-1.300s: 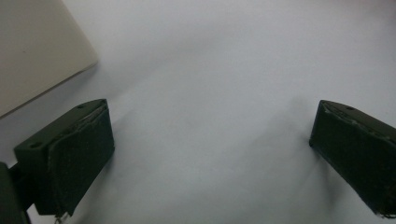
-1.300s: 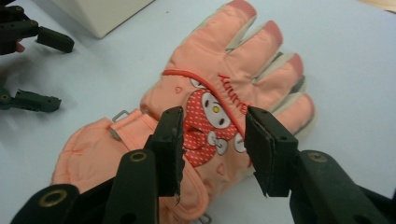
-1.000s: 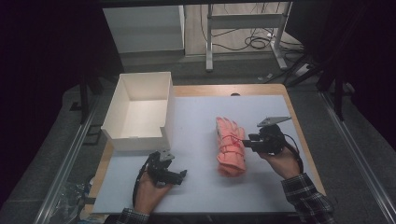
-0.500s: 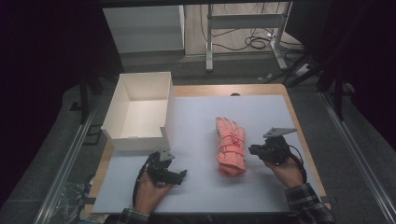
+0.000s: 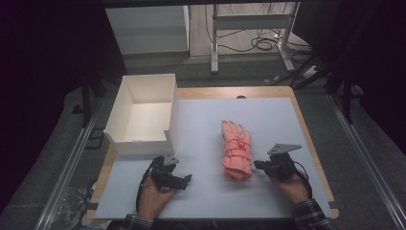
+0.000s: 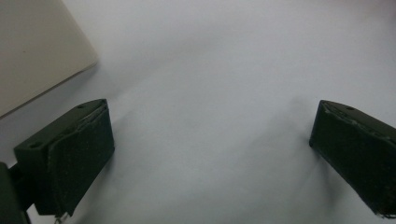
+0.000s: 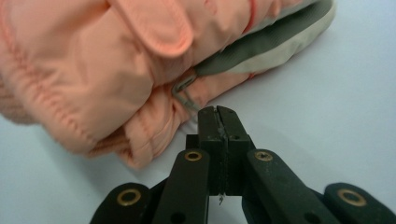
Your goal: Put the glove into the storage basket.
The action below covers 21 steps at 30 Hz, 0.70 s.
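Resting right gripper (image 7: 218, 111) just beside glove (image 7: 116, 70), jaws just closing, pressed together, nothing between | keeping left gripper (image 6: 210, 140) wide over mat (image 6: 210, 56)

Glove (image 7: 116, 70) cuff and fingertips run off the right gripper view's edges (box (image 6: 32, 51) cropped too)

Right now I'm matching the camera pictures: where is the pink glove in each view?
High view: pink glove at centre, on the white mat.
Left gripper view: glove not in it; the mat shows.
Right gripper view: glove upper left, on the mat.
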### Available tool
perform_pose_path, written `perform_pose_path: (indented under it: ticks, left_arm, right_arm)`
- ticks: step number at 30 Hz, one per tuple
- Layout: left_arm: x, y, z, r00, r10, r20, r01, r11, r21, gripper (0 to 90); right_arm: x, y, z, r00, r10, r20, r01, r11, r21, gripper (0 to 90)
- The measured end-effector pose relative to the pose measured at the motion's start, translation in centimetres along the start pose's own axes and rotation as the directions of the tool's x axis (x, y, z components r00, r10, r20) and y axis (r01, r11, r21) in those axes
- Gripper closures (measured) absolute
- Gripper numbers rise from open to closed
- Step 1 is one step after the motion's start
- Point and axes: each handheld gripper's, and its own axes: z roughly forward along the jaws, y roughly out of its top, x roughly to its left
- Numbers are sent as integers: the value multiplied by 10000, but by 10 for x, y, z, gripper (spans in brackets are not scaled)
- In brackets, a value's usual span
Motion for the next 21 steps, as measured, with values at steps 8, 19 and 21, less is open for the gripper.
perform_pose_path:
  ticks: [8,19,21]
  left_arm:
    - [0,0,0,10000,1,-2,-1,10000,3,0]
    - [0,0,0,10000,-2,-2,2,10000,0,0]
    - [0,0,0,10000,1,0,-1,10000,-2,0]
  right_arm:
    - [9,-11,4,9996,-40,-263,45,9998,217,890]
    - [19,-13,13,9987,-198,-468,215,9991,358,890]
    - [20,-12,14,9985,-202,-512,221,9991,362,890]
